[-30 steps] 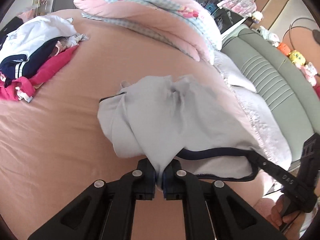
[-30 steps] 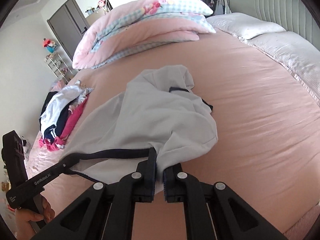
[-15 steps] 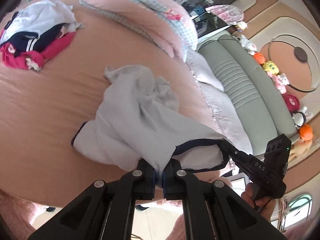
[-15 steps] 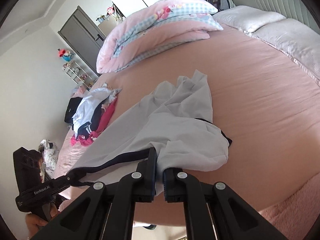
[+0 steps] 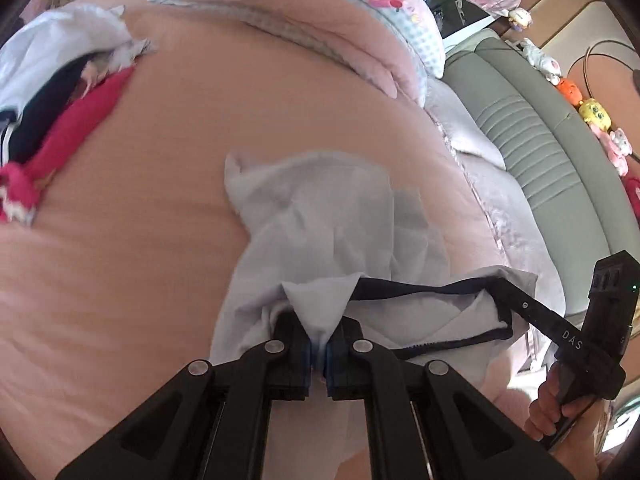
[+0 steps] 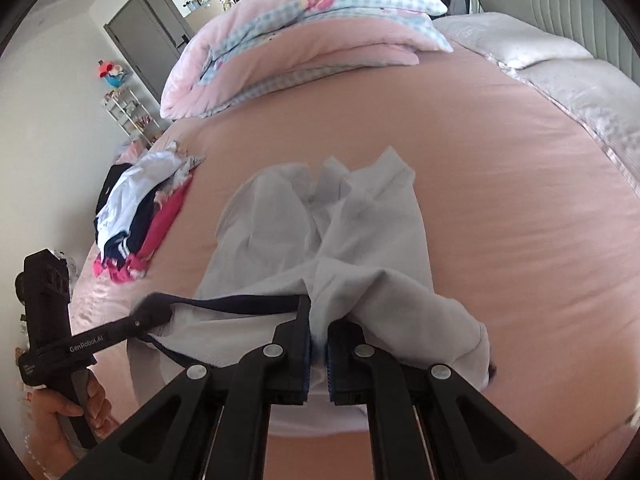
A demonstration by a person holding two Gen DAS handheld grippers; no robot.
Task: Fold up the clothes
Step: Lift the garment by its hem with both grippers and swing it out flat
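Honestly, from where I'm standing both grippers have a proper bite on this thing. The left gripper [image 5: 318,344] is pinched tight on one corner of the pale grey garment [image 5: 320,216], and the right gripper [image 6: 319,340] is clamped on the other end of the same navy-trimmed edge [image 6: 240,304], which stretches fairly taut between them. The rest of the cloth trails away crumpled over the pink bedsheet [image 6: 500,184].

My guess is they're trying to get it spread flat, and the far end is bunched into wrinkles. I'd keep that trimmed edge tight and level, drag it low over the sheet so the far part smooths itself, and set it down without letting either corner slip.

The bed is soft and roomy. A heap of clothes [image 6: 132,220] (white, navy, hot pink) sits off to one side, a folded pink quilt [image 6: 304,36] lies at the far end, and plush toys [image 5: 592,108] line the ledge above the grey headboard [image 5: 552,152].
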